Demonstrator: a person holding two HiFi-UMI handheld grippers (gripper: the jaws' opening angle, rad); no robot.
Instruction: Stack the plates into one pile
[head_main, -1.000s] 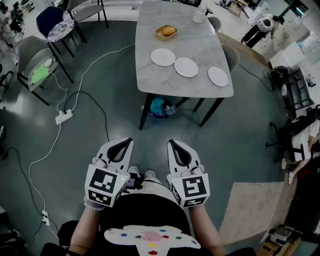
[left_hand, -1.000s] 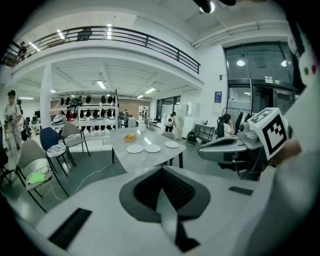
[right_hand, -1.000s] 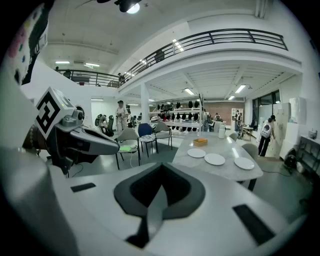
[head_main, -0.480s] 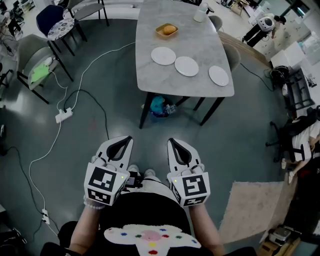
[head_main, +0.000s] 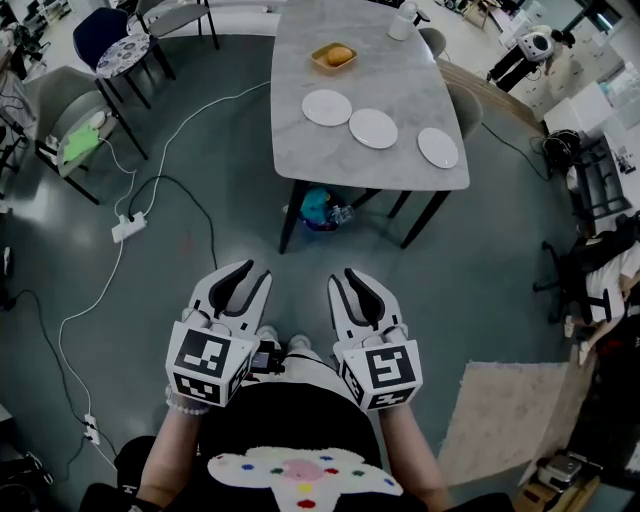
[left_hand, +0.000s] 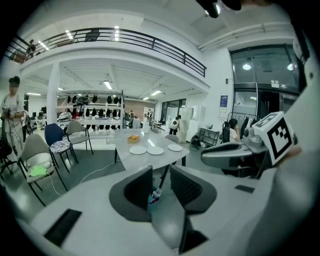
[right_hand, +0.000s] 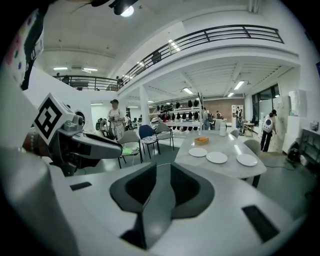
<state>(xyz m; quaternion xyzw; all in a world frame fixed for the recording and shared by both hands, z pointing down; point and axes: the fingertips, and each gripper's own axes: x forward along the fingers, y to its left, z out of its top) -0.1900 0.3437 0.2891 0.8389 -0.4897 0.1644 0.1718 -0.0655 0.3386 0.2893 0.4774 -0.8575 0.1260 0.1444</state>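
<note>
left gripper (head_main: 257, 272), right gripper (head_main: 342, 277) — jaws just opening, empty; plates (head_main: 373, 128) unstacked.

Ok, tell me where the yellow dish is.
Head view: the yellow dish sits toward the far end of the table, just beyond the leftmost white plate and left of the white jug.

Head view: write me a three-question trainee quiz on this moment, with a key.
1. How many plates lie on the table?
2. True or false: the plates are already stacked in one pile.
3. Which holds something: A the left gripper, B the right gripper, C neither?

Key
1. Three.
2. False: they lie side by side, none on another.
3. C: both are open and empty, their jaws have just been opening, and they are well short of the table.
</note>
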